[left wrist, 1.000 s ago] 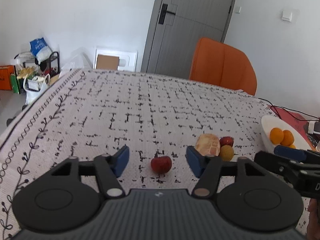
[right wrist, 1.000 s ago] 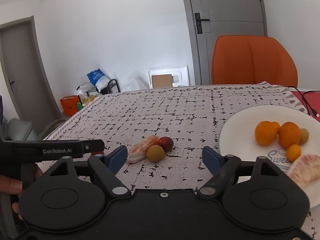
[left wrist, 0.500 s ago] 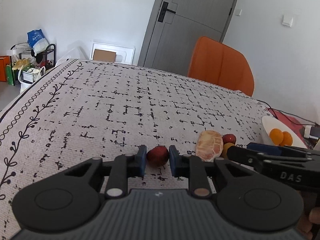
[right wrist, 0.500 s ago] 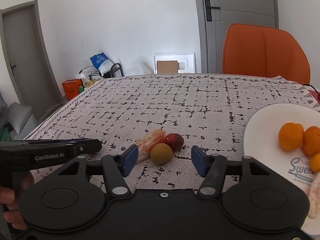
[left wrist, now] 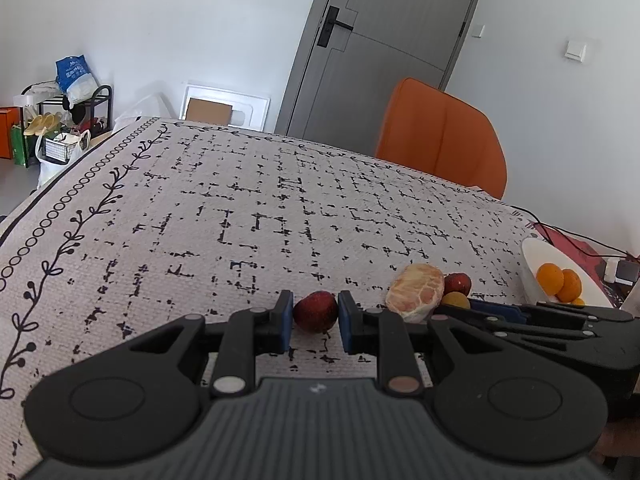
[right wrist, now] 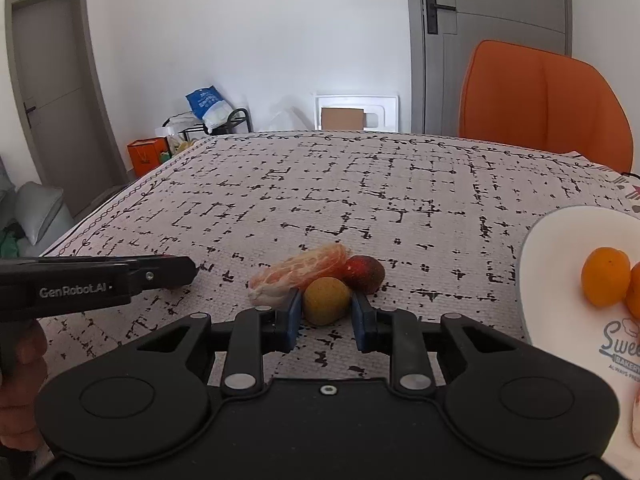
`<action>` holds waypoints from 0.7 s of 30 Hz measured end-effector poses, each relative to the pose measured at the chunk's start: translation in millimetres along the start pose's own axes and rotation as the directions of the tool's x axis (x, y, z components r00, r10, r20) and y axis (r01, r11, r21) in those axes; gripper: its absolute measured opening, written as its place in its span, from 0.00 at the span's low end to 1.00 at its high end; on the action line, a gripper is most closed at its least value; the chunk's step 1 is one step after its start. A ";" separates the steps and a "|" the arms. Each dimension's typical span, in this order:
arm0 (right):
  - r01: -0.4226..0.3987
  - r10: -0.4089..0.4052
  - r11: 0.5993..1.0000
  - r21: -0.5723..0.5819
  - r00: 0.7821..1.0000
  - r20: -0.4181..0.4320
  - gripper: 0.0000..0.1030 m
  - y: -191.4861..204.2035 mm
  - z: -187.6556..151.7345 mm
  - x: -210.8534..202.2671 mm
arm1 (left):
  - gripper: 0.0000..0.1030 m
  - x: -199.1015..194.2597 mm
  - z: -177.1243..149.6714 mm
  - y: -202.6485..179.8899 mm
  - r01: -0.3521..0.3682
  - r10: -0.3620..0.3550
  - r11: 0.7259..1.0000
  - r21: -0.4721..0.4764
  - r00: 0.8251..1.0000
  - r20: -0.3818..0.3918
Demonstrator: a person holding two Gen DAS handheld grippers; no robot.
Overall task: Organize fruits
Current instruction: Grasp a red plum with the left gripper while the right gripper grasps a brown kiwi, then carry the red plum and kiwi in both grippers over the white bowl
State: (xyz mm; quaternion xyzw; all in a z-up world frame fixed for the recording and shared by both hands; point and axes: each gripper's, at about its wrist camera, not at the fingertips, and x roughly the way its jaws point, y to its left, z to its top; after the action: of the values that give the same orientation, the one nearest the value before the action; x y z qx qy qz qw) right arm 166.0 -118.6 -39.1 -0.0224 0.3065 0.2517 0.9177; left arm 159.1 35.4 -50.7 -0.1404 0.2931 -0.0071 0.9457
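Observation:
My left gripper (left wrist: 313,316) is shut on a small dark red fruit (left wrist: 315,311) that rests on the tablecloth. To its right lie a peeled citrus piece (left wrist: 416,291), another dark red fruit (left wrist: 458,282) and a small yellow-green fruit (left wrist: 455,301). My right gripper (right wrist: 325,313) has its blue pads either side of the yellow-green fruit (right wrist: 326,300), nearly closed on it; the peeled citrus (right wrist: 300,270) and red fruit (right wrist: 364,274) lie just behind. A white plate (right wrist: 560,248) at the right holds oranges (right wrist: 605,277).
The patterned tablecloth (left wrist: 260,216) covers the table. An orange chair (right wrist: 544,108) stands at the far edge. The left gripper's body (right wrist: 96,284) reaches in from the left in the right wrist view. Cables (left wrist: 568,236) lie behind the plate.
My left gripper closed around the dark red fruit. My right gripper moved left from the plate toward the fruit cluster and narrowed around the yellow-green fruit.

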 end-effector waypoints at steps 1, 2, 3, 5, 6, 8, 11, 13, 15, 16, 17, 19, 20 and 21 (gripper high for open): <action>-0.002 0.002 1.000 0.003 1.000 0.000 0.24 -0.1 -0.6 -1.4 | 0.22 -1.1 0.3 -0.3 -0.001 0.001 1.000 0.002 1.000 0.005; -0.003 0.003 1.000 0.005 1.000 0.001 0.24 -0.3 -1.0 -2.6 | 0.22 -2.1 0.6 -0.8 -0.001 0.001 1.000 0.004 1.000 0.009; -0.001 0.001 1.000 0.004 1.000 0.000 0.24 -0.1 -1.5 -3.7 | 0.22 -2.9 1.2 -1.1 0.001 -0.001 1.000 0.005 1.000 0.011; 0.002 -0.002 1.000 0.006 1.000 -0.004 0.24 0.1 -1.9 -5.1 | 0.22 -5.0 2.4 -1.6 0.006 -0.006 1.000 0.003 1.000 0.015; 0.004 -0.004 1.000 0.007 1.000 -0.006 0.24 0.3 -2.2 -5.9 | 0.22 -6.7 3.2 -1.8 0.011 -0.012 1.000 0.002 1.000 0.018; 0.014 -0.014 1.000 0.005 1.000 -0.006 0.24 1.0 -2.4 -8.0 | 0.22 -12.0 5.6 -3.4 0.017 -0.017 1.000 0.007 0.999 0.034; 0.012 -0.012 1.000 0.006 1.000 0.009 0.24 5.7 0.3 -14.4 | 0.22 -19.1 9.5 -5.0 0.010 -0.011 1.000 0.012 0.999 0.048; 0.006 -0.006 1.000 0.005 1.000 0.024 0.24 8.6 1.5 -19.6 | 0.22 -21.8 10.5 -7.4 0.003 -0.004 1.000 0.022 0.999 0.050; 0.000 0.000 1.000 0.009 0.999 0.035 0.24 10.0 2.7 -24.5 | 0.22 -25.8 11.0 -9.0 0.001 -0.002 1.000 0.025 0.999 0.051; -0.003 0.002 1.000 0.010 0.999 0.040 0.24 10.9 3.5 -26.0 | 0.22 -28.2 11.3 -10.1 0.000 -0.001 1.000 0.026 0.999 0.051; -0.006 0.006 1.000 0.012 0.999 0.046 0.24 11.4 4.5 -28.5 | 0.22 -30.8 11.7 -11.3 -0.001 -0.001 1.000 0.027 0.999 0.052; -0.012 0.011 1.000 0.014 0.998 0.062 0.24 12.5 6.7 -35.1 | 0.22 -36.1 13.4 -12.4 -0.003 0.001 0.999 0.034 0.998 0.057; -0.013 0.012 1.000 0.015 0.997 0.073 0.24 13.5 7.3 -38.5 | 0.22 -38.8 14.6 -12.7 -0.005 0.002 0.999 0.038 0.998 0.062; -0.014 0.013 1.000 0.016 0.997 0.081 0.24 14.3 8.0 -41.6 | 0.22 -42.0 15.6 -13.6 -0.006 0.003 0.999 0.042 0.998 0.068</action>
State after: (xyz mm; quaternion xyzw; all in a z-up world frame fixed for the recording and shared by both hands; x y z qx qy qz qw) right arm 135.1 -123.2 -7.1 -0.0023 0.2712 0.2561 0.9278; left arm 133.9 30.5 -11.5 -0.1200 0.2609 -0.0062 0.9579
